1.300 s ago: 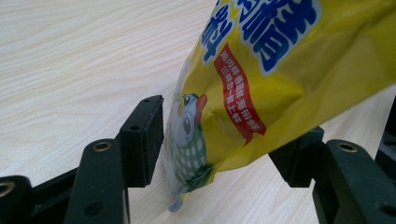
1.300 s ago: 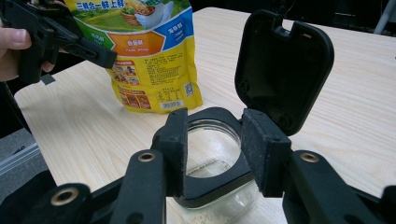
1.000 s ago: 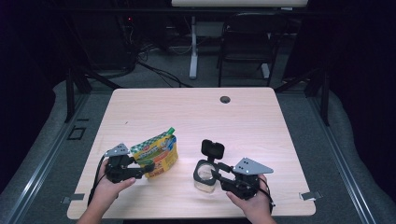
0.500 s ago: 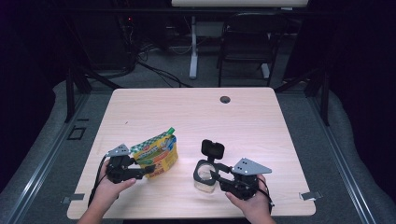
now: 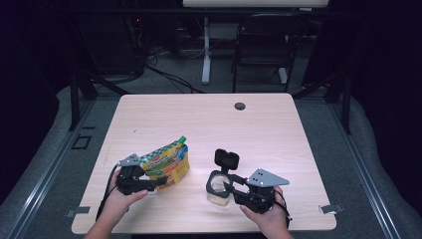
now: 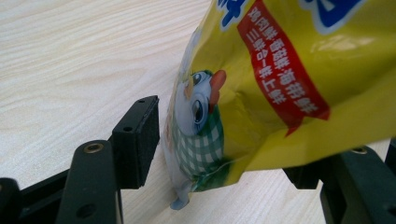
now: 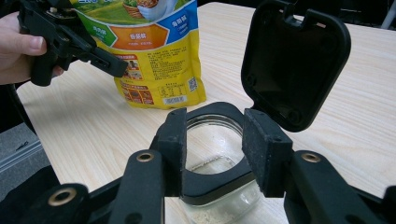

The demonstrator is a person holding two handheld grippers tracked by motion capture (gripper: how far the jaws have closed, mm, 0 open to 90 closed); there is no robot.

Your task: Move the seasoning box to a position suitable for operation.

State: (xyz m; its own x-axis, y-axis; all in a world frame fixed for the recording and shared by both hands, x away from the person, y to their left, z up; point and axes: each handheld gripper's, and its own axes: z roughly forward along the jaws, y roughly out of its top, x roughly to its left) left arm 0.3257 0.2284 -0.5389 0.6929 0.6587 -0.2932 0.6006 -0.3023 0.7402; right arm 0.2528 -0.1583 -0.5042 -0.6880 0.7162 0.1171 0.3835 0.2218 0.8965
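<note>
Yellow snack pouch stands upright on the wooden table, left of centre and near the front edge. Left gripper has its jaws around the pouch's lower corner; they have just been opening, and in the left gripper view the left pad stands clear of the foil with a gap, so no grip on it. Right gripper is clamped on the black rim of a glass jar, one jaw inside the mouth, one outside. The jar's hinged black lid stands flipped up. Jar sits just right of the pouch, apart from it.
</note>
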